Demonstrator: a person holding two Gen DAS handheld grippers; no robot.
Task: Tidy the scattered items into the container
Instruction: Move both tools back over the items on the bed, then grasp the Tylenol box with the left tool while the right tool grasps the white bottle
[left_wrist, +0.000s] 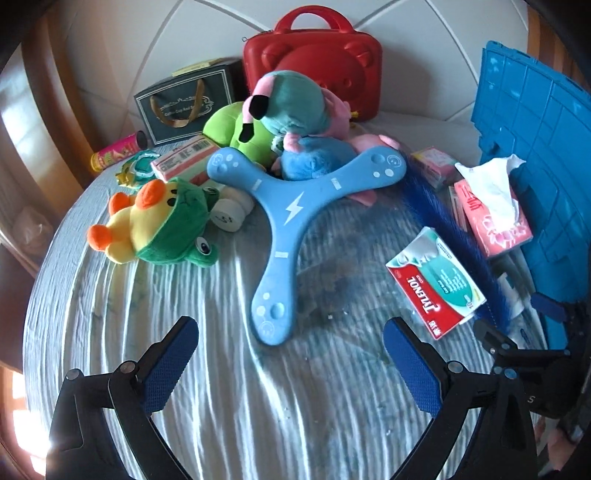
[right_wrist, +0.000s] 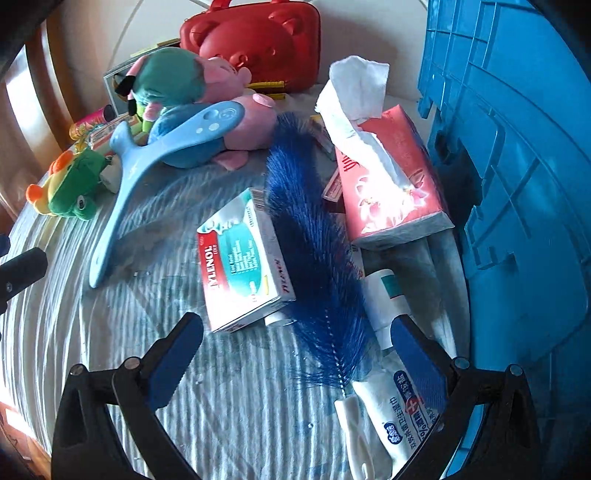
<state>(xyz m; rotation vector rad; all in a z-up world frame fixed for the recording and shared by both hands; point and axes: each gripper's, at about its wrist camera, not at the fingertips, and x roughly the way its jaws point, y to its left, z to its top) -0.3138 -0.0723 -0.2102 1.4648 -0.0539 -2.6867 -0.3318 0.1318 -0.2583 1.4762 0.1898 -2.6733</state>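
Striped grey bedding (left_wrist: 258, 406) carries the clutter; the blue crate (right_wrist: 517, 184) stands at the right, with the Tylenol box (right_wrist: 243, 258), blue brush (right_wrist: 317, 251) and tissue pack (right_wrist: 388, 192) beside it; both the left gripper (left_wrist: 291, 354) and the right gripper (right_wrist: 295, 354) are wide apart, holding nothing.

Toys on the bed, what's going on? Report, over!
Left gripper open, empty. Right gripper open, empty, above the blue brush and toothpaste tube. Blue crate waiting at right. Boomerang, Tylenol box, tissue pack not yet packed.
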